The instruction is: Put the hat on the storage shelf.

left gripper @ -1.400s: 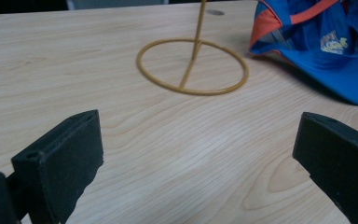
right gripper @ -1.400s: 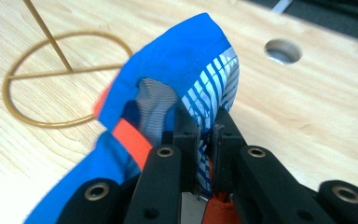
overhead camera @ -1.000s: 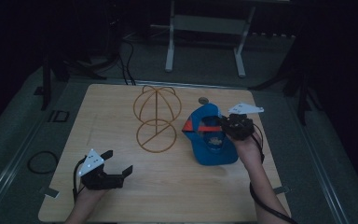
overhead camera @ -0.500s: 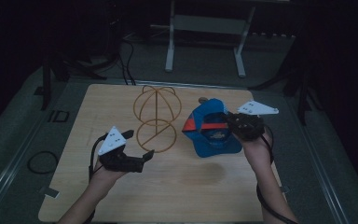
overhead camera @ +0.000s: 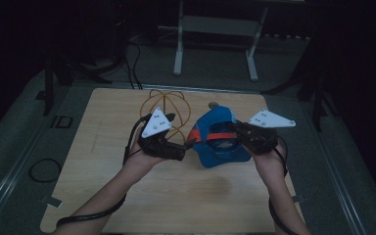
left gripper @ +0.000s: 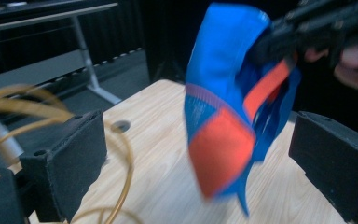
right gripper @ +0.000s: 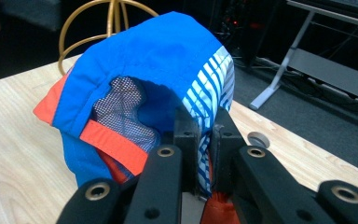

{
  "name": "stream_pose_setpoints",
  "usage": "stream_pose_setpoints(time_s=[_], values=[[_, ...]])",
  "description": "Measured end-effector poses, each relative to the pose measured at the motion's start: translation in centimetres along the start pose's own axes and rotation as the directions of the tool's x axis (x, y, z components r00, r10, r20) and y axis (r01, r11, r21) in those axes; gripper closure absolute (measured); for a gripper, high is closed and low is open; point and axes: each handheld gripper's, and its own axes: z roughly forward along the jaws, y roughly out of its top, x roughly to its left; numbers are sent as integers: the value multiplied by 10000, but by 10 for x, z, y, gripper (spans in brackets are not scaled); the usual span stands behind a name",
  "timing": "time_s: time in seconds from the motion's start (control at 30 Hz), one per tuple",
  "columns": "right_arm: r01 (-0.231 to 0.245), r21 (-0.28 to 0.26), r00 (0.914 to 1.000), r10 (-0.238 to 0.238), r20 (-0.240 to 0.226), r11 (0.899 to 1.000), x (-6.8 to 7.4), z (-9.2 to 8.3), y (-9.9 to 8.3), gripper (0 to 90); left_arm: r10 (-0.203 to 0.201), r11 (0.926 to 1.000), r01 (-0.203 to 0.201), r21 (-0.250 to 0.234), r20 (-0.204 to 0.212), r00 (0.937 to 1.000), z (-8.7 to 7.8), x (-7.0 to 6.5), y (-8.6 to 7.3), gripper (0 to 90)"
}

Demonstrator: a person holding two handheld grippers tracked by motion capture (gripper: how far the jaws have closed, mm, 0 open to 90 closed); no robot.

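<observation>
A blue cap (overhead camera: 218, 139) with an orange brim and strap hangs lifted above the wooden table (overhead camera: 176, 205), right of centre. My right gripper (overhead camera: 237, 131) is shut on the cap's striped rear edge (right gripper: 204, 123). My left gripper (overhead camera: 188, 147) is open just left of the cap. In the left gripper view the orange brim (left gripper: 221, 149) hangs between the wide-apart jaws of the left gripper (left gripper: 198, 126), touching neither. The mesh lining (right gripper: 121, 112) shows inside the cap in the right gripper view.
A gold wire stand (overhead camera: 169, 105) shaped like a sphere stands behind the left gripper, close to its left jaw (left gripper: 121, 154). A round hole (overhead camera: 213, 104) sits in the table behind the cap. A metal frame (overhead camera: 215, 29) stands on the floor beyond the table.
My left gripper has travelled from the table's front left up and right to the cap's brim. The right gripper has raised the cap slightly and turned it toward the left gripper.
</observation>
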Motion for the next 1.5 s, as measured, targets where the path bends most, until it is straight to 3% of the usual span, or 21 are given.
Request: stream_pose_setpoints(time_s=[0.2, 0.37, 0.47, 0.7, 0.8, 1.0, 1.07, 1.2, 1.23, 1.27, 1.33, 1.5], values=[[-74, -58, 9998, 73, -195, 10000, 4, 0, -1, 838, 54, 9999, -56, 95, 251, 9997, 20, -3, 16, 76], [-60, -98, 9997, 57, -240, 9999, 4, -1, -1, 838, 193, 9968, -253, 757, 788, 9967, 45, -5, 22, 195], [17, -149, 9997, -21, -240, 9999, 5, -3, -1, 838, 400, 9940, -457, 993, 586, 9975, 53, -10, 20, 228], [66, -159, 9995, -71, -306, 9999, 8, -4, -2, 838, 150, 9861, -249, 1642, 611, 9980, 63, -13, 15, 385], [12, -167, 9996, -17, -287, 9999, 10, -3, -4, 837, 20, 9841, -100, 1774, 451, 9990, 66, -13, 16, 490], [-95, -238, 9994, 87, -346, 9997, 12, -5, -5, 838, 65, 9827, -82, 1851, 101, 9999, 68, -14, 17, 871], [-51, -251, 9994, 43, -340, 9997, 14, -5, -5, 837, 295, 9808, -269, 1931, -104, 9995, 69, -17, 19, 886], [-132, -342, 9994, 121, -320, 9993, 16, -6, -7, 836, 426, 9795, -393, 1975, -125, 9990, 72, -19, 21, 891], [-183, -378, 9993, 170, -346, 9991, 15, -7, -8, 835, 695, 9783, -654, 1965, -143, 9975, 72, -21, 23, 892], [-183, -378, 9993, 170, -346, 9991, 15, -7, -8, 835, 695, 9783, -654, 1965, -143, 9975, 72, -21, 23, 892], [-296, -445, 9985, 276, -466, 9986, 14, -10, -10, 815, 1114, 9769, -1039, 1865, -301, 9933, 69, -24, 25, 893], [-283, -668, 9985, 251, -480, 9974, 14, -22, -13, 693, 1725, 9766, -1569, 1471, -995, 9800, 62, -28, 26, 893]])
